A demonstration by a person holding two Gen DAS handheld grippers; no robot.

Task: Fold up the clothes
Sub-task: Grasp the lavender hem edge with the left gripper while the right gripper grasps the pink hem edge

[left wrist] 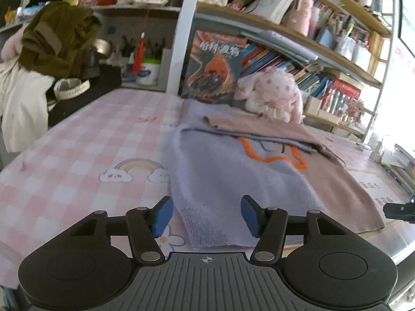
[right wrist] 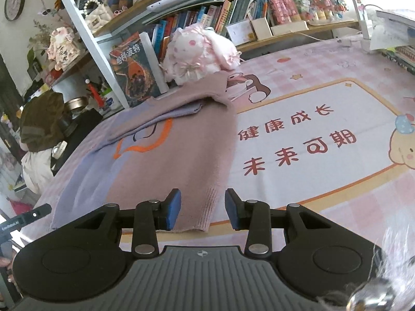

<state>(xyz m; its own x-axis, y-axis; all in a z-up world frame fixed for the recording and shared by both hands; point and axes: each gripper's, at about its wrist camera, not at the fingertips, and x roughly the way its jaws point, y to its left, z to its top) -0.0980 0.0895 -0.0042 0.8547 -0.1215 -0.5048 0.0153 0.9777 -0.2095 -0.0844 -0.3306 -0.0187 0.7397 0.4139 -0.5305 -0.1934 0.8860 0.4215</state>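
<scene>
Across the bench (right wrist: 337, 59) a sweater (right wrist: 166, 155) lay with sleeves folded in, its hem unfolded between the part-open, empty left gripper (left wrist: 206, 216) and right gripper (right wrist: 202, 208).

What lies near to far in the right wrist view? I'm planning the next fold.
Right gripper → sweater hem → orange outline on the sweater → folded sleeve → plush rabbit → bookshelf.
</scene>
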